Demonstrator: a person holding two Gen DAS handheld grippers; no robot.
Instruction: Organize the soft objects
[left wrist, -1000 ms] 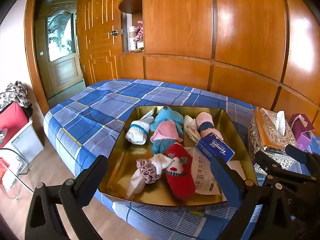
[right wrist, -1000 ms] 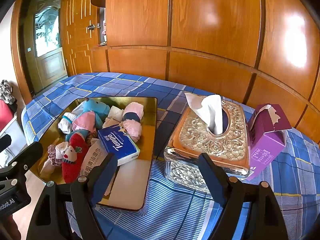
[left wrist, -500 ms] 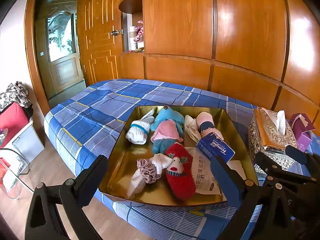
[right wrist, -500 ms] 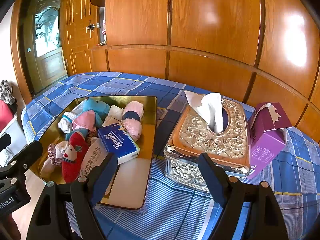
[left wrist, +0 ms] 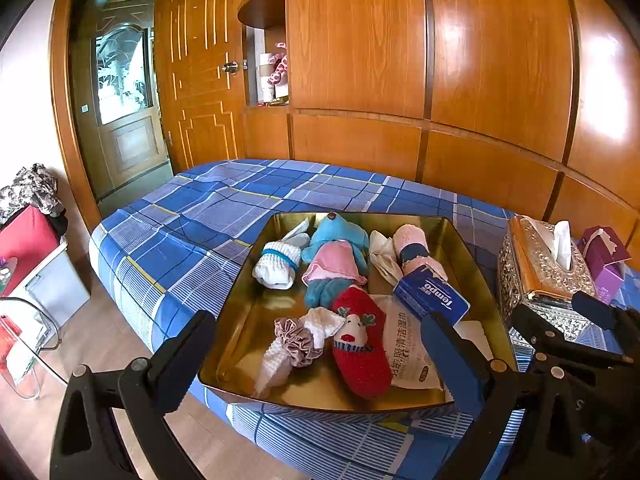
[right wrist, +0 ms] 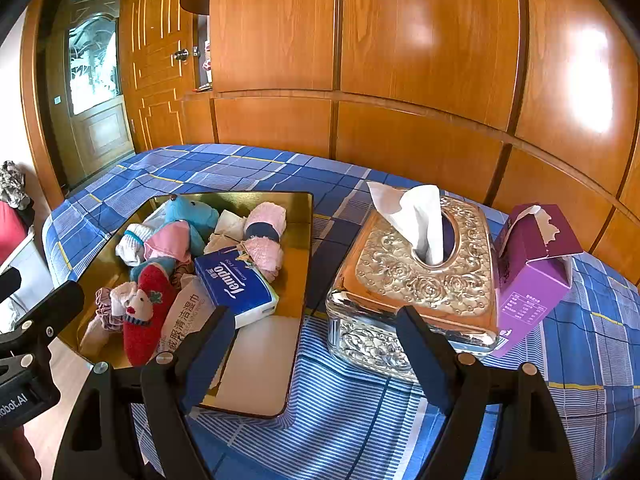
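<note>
two grippers, left gripper (left wrist: 316,344) and right gripper (right wrist: 312,332), hang wide and empty; soft toys (left wrist: 336,256) fill the gold tray (left wrist: 236,320). only the right view shows the tissue box (right wrist: 420,280) fully, on the blue plaid bed (left wrist: 192,232) by wood panelling.

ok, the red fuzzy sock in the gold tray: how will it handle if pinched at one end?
The red sock looks plush, so it likely compresses and droops. Probably light. It overlaps the wipes packet, which may shift with it.
</note>
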